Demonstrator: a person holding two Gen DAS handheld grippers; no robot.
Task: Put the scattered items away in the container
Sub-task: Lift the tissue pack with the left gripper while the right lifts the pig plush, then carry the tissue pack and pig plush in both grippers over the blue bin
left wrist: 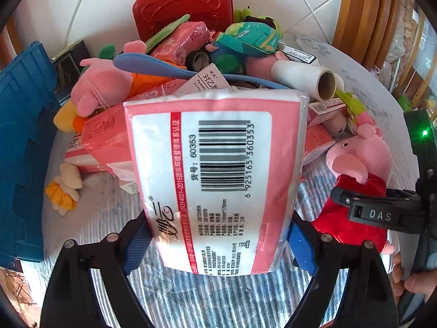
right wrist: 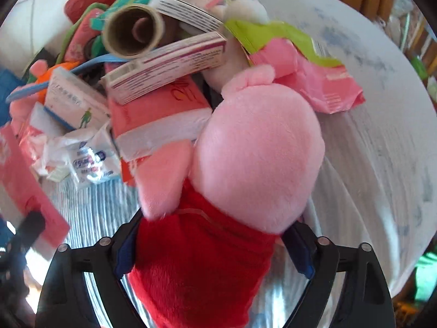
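Two grippers, each with an item between its fingers, over a cluttered table.

In the left wrist view the left gripper (left wrist: 218, 243) pinches a pink-and-white tissue pack (left wrist: 215, 180) at frame centre, blue pads against both its sides. In the right wrist view the right gripper (right wrist: 215, 251) clamps a pink pig plush (right wrist: 245, 164) by its red dress, centre frame. A blue crate (left wrist: 24, 147) sits at the left edge, beside the pile.

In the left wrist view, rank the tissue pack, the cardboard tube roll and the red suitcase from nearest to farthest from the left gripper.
1. Tissue pack: between the left gripper's fingers.
2. Cardboard tube roll: beyond the pack, upper right.
3. Red suitcase: at the back, against the tiled wall.
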